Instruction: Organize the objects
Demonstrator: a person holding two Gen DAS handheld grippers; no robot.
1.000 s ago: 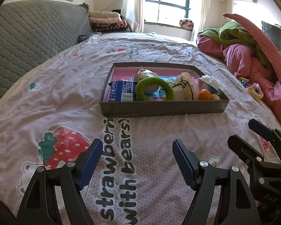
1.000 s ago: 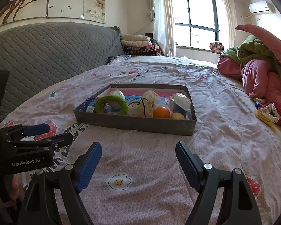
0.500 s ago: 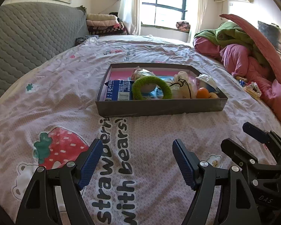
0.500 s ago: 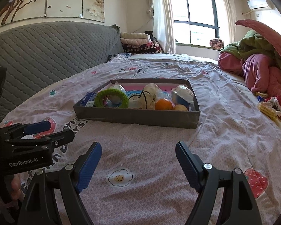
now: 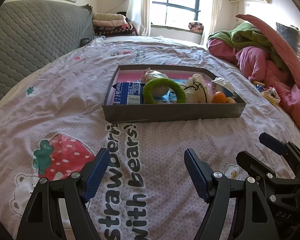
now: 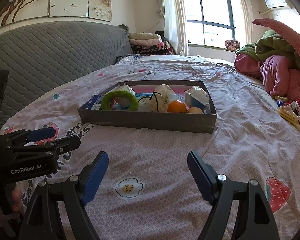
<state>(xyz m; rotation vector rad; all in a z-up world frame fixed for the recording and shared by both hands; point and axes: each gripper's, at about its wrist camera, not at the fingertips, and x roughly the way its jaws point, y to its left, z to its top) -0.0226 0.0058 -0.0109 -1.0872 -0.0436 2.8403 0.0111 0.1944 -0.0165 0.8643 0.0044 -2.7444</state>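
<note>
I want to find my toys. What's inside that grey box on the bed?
The grey box holds a fuzzy green ring, an orange, a blue packet and some wrapped bundles. Whatever lies underneath them is covered.

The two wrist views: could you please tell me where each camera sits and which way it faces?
Left wrist: sits on the left tongs, low over the bedspread, facing the grey tray and window; the open right tongs show at right.
Right wrist: sits on the right tongs, facing the same way; the left tongs and fingers show at left.
Shared: tray, green ring, orange.
</note>
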